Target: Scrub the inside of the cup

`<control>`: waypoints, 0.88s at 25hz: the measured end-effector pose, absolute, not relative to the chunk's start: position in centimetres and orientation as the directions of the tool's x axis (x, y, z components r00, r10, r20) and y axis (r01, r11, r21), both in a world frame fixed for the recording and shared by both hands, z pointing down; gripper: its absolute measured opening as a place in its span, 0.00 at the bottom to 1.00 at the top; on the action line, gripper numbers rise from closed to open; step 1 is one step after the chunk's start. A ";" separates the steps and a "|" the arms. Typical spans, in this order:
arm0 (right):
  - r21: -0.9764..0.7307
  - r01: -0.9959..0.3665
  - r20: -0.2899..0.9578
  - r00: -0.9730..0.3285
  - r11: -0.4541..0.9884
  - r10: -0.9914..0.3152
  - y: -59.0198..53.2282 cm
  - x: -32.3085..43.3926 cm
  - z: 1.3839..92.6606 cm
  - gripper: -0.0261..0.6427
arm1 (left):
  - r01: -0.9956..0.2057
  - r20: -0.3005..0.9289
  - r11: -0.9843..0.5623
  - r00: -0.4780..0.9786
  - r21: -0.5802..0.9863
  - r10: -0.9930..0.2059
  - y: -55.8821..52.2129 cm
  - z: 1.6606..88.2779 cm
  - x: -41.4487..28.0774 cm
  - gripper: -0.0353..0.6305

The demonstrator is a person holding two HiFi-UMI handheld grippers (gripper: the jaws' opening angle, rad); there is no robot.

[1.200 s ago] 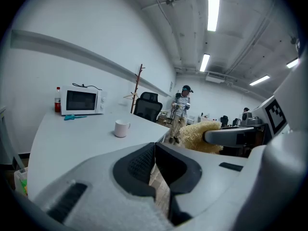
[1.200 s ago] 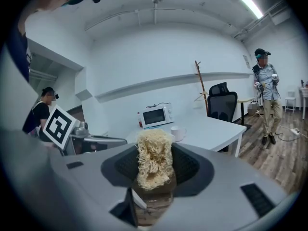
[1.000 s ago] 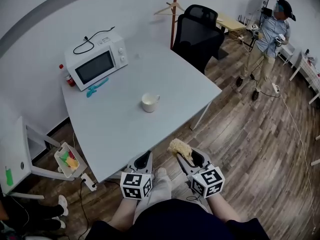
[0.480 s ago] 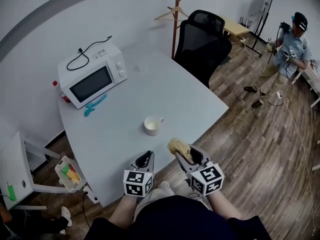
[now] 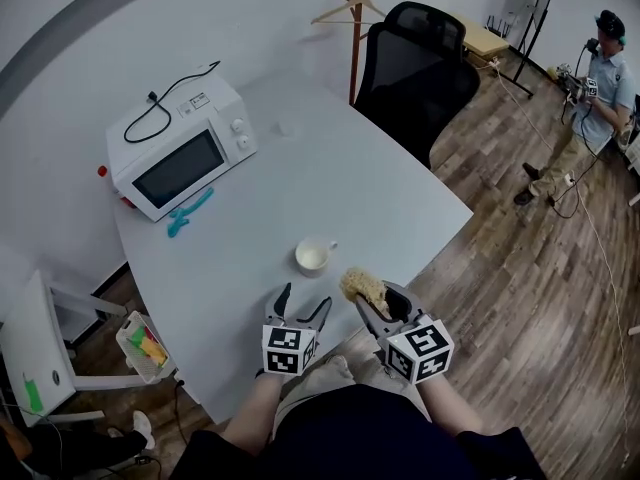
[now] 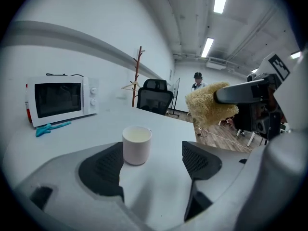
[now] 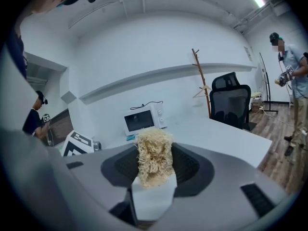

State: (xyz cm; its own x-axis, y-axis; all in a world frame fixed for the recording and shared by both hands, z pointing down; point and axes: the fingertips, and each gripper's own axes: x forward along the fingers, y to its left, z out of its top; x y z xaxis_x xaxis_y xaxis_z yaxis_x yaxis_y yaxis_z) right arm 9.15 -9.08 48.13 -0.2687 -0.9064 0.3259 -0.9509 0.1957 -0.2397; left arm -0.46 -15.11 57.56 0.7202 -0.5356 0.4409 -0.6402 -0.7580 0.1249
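left gripper jaws just opened, empty, smooth round white cup ahead; rt gripper clamps fibrous tan scrubber.

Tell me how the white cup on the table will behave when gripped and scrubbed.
The cup looks rigid and smoothly glazed, so it may slip in a light grip. It stands upright, squat and free on the smooth table, so it would probably slide rather than tip if pushed. It appears empty, so likely light.
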 end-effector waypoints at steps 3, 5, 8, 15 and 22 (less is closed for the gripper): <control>-0.235 -0.951 0.336 -0.272 0.199 -0.902 -9.9 9.4 48.3 0.31 | -0.645 0.438 -0.757 0.714 0.105 -0.547 -16.7 58.4 0.4 0.63; -0.236 -0.950 0.347 -0.279 0.204 -0.896 -10.2 9.8 48.5 0.31 | -0.655 0.447 -0.750 0.699 0.089 -0.558 -17.6 59.4 0.8 0.64; -0.241 -0.945 0.361 -0.300 0.223 -0.883 -11.1 10.4 49.0 0.31 | -0.688 0.457 -0.721 0.669 0.083 -0.586 -19.4 61.0 1.5 0.67; -0.220 -0.923 0.374 -0.378 0.315 -0.847 -15.3 12.4 49.1 0.31 | -0.737 0.485 -0.670 0.621 0.093 -0.616 -22.8 63.8 2.9 0.72; -0.207 -0.903 0.385 -0.430 0.377 -0.817 -19.4 14.4 49.4 0.31 | -0.755 0.496 -0.654 0.589 0.055 -0.638 -25.5 65.5 4.3 0.72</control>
State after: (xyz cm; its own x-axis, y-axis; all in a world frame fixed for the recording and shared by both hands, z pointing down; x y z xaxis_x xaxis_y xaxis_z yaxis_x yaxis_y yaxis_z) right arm 14.36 -19.37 49.40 -0.4296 -0.8167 0.3852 -0.9027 0.3771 -0.2073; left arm 4.30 -25.51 65.46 0.5887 -0.6381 0.4963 -0.7548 -0.6536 0.0551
